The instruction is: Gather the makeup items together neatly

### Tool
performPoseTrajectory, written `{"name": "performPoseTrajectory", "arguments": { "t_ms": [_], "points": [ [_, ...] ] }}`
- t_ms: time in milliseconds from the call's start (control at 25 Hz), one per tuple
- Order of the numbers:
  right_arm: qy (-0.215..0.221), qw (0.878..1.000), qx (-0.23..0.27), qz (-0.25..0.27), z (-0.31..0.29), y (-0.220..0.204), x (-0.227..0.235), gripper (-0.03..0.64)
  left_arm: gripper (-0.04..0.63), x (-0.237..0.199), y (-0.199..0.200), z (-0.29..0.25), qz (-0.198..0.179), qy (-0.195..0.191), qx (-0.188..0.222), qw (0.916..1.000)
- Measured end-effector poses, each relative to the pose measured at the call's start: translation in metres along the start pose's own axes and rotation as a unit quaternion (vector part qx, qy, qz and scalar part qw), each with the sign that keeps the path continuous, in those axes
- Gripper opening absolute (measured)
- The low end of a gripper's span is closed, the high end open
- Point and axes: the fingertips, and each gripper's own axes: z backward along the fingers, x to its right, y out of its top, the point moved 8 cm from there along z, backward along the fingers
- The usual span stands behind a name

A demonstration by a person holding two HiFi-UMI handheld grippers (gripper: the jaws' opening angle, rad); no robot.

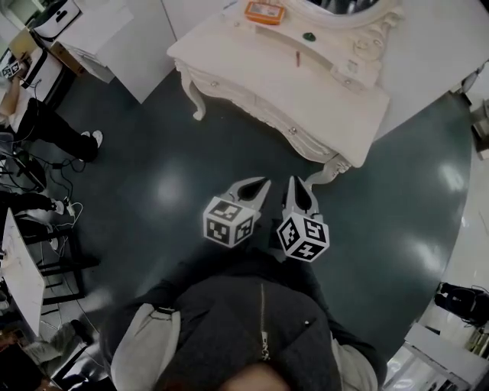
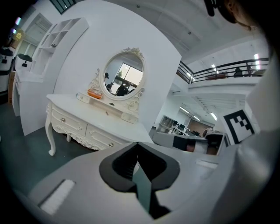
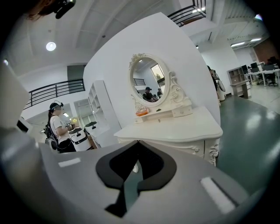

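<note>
Tools hang side by side over the dark floor (image 1: 168,153), short of the white surface (image 1: 321,99): left tool (image 1: 264,183) and right tool (image 1: 293,182) each have jaws together, empty. Far on that surface lie an orange box (image 1: 264,11) by the mirror (image 2: 124,80), a small dark piece (image 1: 309,35) right of it, and a red stick (image 1: 298,58) nearer.

The left hand-held gripper (image 1: 260,186) and right hand-held gripper (image 1: 299,188) hover side by side above the dark floor (image 1: 153,153), near the white desk (image 1: 306,99), which carries an orange box (image 1: 264,11) and a red stick (image 1: 298,58).
</note>
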Motion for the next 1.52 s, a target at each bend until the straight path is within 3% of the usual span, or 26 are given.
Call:
{"name": "performPoseTrajectory", "arguments": {
  "t_ms": [520, 1040, 1520],
  "points": [
    [-0.030, 1.000, 0.007, 0.006, -0.071, 0.031, -0.001, 0.003, 0.009, -0.057, 0.054, -0.048, 0.004, -0.025, 0.004, 0.9997],
    [-0.057, 0.998, 0.013, 0.006, -0.113, 0.047, 0.010, 0.003, 0.009, -0.086, 0.074, -0.084, -0.001, -0.046, -0.012, 0.9989],
    [-0.055, 0.998, 0.011, 0.007, -0.144, 0.054, 0.011, 0.003, 0.009, -0.114, 0.086, -0.097, 0.007, -0.034, -0.012, 0.9993]
  ]
}}
